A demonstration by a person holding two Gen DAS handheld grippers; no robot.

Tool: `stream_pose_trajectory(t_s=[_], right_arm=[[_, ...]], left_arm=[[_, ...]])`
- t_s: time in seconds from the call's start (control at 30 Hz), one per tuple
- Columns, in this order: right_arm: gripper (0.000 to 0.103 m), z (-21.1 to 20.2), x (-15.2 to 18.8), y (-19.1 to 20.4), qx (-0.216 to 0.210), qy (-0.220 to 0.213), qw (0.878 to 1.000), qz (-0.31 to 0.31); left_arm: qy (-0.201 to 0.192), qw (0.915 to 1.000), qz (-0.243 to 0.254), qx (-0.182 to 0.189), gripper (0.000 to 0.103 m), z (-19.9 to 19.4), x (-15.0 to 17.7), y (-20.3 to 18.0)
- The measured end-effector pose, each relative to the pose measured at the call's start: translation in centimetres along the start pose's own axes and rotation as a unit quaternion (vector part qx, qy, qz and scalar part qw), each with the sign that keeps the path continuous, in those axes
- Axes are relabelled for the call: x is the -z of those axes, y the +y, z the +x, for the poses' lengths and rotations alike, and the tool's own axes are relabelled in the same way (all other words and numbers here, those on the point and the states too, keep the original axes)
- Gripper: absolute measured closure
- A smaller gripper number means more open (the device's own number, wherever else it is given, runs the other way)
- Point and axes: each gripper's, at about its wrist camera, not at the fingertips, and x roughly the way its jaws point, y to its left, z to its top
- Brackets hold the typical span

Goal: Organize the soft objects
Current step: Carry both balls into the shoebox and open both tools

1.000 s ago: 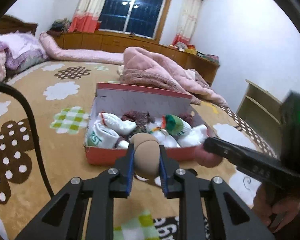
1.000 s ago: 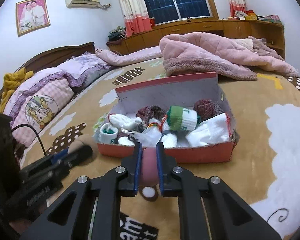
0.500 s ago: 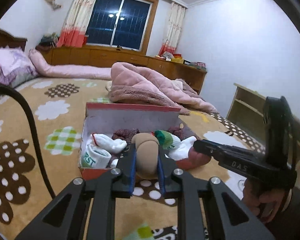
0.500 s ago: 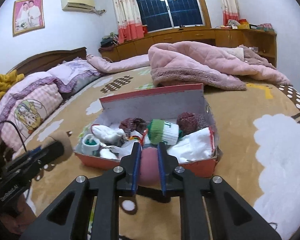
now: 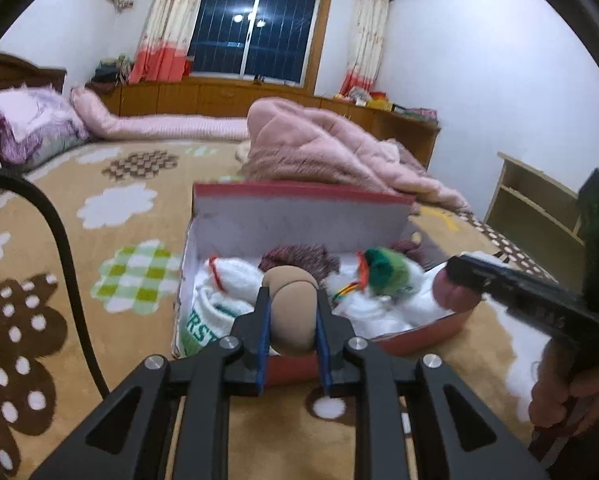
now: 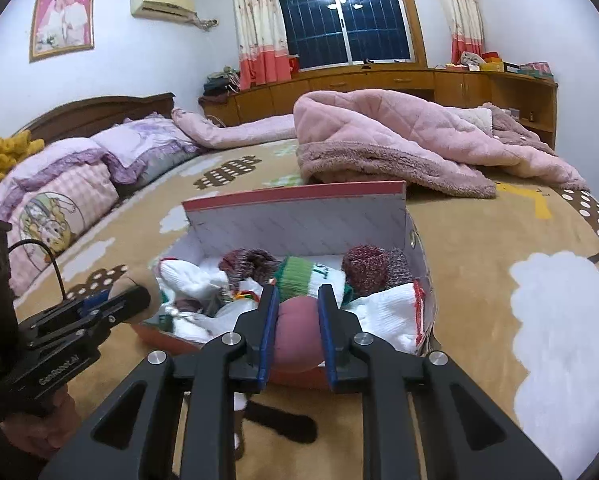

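Socks, handling: light and squashy, I'd say; the tan sock roll [image 5: 291, 312] bulges between the pads, so a pinch across the fat middle looks the safest hold.
Pink roll: the pink sock roll [image 6: 299, 334] looks just as soft, and it could slip free as the grip eases.
Socks, looks: tan one smooth and egg-shaped; pink one round and matte, each rolled into a tight ball.
Left gripper: the left gripper [image 5: 291, 316] is clamped on the tan roll, over the near left corner of the shoebox [image 6: 295, 216].
Right gripper: the right gripper [image 6: 298, 320] has the pink roll between its pads, jaws opening, over the box's near edge toward its right corner.
Box contents: white socks [image 6: 387, 312], a green-banded roll [image 6: 313, 278], maroon knitted balls [image 6: 365, 268], all crowded.
Box, place: lid standing up at the back, sitting on the tan patterned bedspread [image 6: 479, 248].
Beyond: pink quilt [image 6: 399, 140] heaped behind the box, toward the far edge of the bed.
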Motion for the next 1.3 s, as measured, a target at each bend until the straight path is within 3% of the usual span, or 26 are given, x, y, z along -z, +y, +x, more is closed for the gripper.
stream_pose_trajectory(t_s=[0.27, 0.43, 0.77, 1.07, 1.3], right_arm=[[0.082, 2.6, 0.1, 0.3, 0.026, 0.015, 0.999, -0.030], [0.082, 5.7, 0.6, -0.4, 0.012, 0.054, 0.998, -0.006], [0.081, 7.3, 1.4, 1.2, 0.026, 0.085, 0.995, -0.051], [0.076, 7.0, 1.7, 2.0, 0.047, 0.069, 0.994, -0.074], [0.072, 6.7, 1.8, 2.7, 0.077, 0.056, 0.991, -0.094]], left_arm=[[0.040, 0.9985, -0.037, 0.008, 0.080, 3.5, 0.3, 1.6], [0.080, 0.9967, -0.012, -0.006, 0.077, 5.5, 0.2, 0.7], [0.080, 0.9967, 0.001, -0.011, 0.072, 5.7, 0.6, 0.3], [0.075, 0.9969, 0.010, -0.025, 0.066, 5.5, 0.7, -0.2], [0.063, 0.9956, 0.030, -0.062, 0.060, 5.1, 0.8, -1.0]])
